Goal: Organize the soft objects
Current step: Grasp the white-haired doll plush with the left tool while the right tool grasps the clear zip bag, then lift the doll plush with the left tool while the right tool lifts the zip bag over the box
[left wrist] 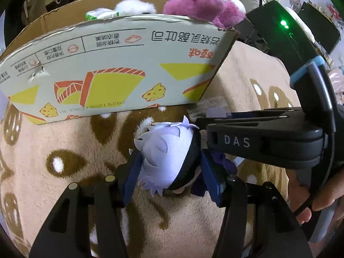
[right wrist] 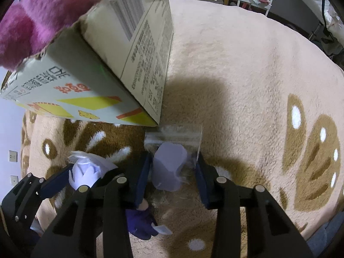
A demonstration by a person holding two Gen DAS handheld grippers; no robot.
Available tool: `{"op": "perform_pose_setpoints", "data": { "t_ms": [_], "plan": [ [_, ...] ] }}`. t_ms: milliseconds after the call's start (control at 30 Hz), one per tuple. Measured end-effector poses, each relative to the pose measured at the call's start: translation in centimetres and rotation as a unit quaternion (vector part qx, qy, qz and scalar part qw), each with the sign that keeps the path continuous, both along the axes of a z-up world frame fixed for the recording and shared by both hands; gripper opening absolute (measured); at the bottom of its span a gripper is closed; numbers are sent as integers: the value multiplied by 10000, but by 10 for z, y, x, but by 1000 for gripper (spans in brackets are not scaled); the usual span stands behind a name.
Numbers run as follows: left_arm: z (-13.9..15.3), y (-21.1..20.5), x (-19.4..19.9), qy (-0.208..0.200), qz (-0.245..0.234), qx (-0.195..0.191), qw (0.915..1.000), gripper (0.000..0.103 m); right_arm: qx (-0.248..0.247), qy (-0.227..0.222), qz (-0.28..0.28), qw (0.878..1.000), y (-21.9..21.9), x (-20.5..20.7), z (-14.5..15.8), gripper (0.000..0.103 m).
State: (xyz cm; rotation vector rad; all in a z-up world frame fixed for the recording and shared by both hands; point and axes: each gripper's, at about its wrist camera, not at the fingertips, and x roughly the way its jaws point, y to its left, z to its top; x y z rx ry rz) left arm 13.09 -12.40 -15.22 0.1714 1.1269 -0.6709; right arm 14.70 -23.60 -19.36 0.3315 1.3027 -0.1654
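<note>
Left wrist view, left gripper (left wrist: 169, 167) pinching plush doll (left wrist: 165, 161), right gripper (right wrist: 172, 172) clamping clear bag (right wrist: 174, 150).

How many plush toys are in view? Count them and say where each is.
3. A pink plush and a white fluffy one poke out of the cardboard box; a lavender-haired doll lies on the blanket between the left claw's jaws. More may be hidden inside the box.
</note>
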Motion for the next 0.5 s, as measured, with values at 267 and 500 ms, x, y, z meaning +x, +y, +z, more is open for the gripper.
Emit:
{"op": "perform_pose_setpoints", "data": {
  "t_ms": [267,500],
  "plan": [
    [-9,-1,-3,-175,74,11,9998,66,70,36,-63,9999,-19,-1,10,42],
    [-17,5,3,236,418,-248,9985,73,65,63,-58,9999,-23,-3,10,41]
  ]
}}
